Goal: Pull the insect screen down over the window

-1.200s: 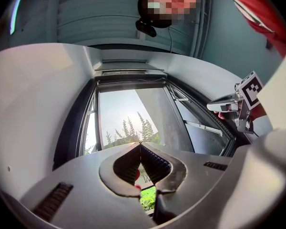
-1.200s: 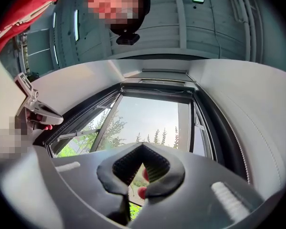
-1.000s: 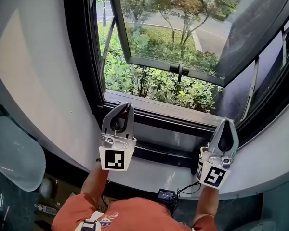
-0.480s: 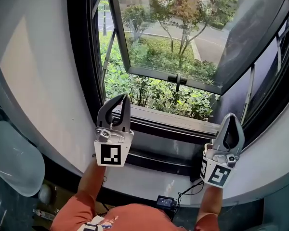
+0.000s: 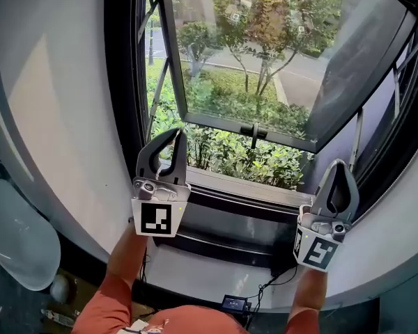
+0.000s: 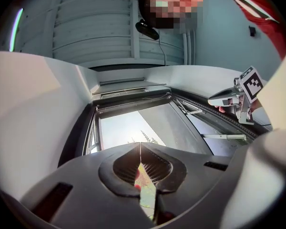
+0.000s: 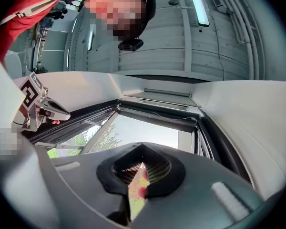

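Low in the head view, my left gripper (image 5: 175,134) and right gripper (image 5: 338,165) (both pressed together, empty) have risen toward the window (image 5: 122,82); reaching for the screen likely comes next.

Your left tongs (image 5: 179,133) stand at the lower left corner of the window (image 5: 122,82), with your right tongs (image 5: 339,165) well apart at its lower right, both in front of the sill (image 5: 244,186). Behind and between them the sash (image 5: 265,54) tilts outward, its handle (image 5: 253,131) midway along the bottom edge. Shrubs (image 5: 251,160) lie beyond the sill, a road (image 5: 299,75) farther back. A chair (image 5: 14,235) sits low at your far left.
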The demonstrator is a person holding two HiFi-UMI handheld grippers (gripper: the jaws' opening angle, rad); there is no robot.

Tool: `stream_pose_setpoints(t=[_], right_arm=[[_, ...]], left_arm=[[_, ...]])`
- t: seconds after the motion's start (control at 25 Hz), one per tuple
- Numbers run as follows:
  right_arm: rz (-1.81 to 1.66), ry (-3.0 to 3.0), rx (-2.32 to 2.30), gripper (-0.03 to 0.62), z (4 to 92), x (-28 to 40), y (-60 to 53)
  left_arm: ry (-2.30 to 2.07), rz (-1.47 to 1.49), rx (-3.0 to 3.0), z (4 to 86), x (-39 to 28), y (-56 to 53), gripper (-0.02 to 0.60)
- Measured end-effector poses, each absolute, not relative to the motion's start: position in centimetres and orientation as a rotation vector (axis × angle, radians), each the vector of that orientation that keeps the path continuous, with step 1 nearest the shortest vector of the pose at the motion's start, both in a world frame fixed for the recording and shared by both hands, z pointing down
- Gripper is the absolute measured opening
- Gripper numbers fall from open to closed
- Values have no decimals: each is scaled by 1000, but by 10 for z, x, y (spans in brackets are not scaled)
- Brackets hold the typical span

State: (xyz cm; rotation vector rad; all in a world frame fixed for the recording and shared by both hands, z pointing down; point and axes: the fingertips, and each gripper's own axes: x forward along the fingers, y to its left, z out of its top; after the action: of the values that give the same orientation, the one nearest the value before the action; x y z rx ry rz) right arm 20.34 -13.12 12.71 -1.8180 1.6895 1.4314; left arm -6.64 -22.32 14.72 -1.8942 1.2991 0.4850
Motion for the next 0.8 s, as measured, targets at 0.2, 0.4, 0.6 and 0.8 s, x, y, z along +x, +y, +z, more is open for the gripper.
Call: stream_pose_setpoints(t=[0.2,0.4,0.6,0.8], right_arm=[[1511,1665,-1817,11,107,205,-136],[1621,1611,-1805,11,79,205,-141],[1726,1539,-1760,11,39,201,-138],[1743,1507,-1767,11,11,210,-145]], left_arm=[[1280,486,-1840,124,-67,-225,6],[1256,466,-1769,97,-67,-226,6],[1249,465,-1730,69,-70,-232,6],[1246,479,-1701,42,-72,-234,6]])
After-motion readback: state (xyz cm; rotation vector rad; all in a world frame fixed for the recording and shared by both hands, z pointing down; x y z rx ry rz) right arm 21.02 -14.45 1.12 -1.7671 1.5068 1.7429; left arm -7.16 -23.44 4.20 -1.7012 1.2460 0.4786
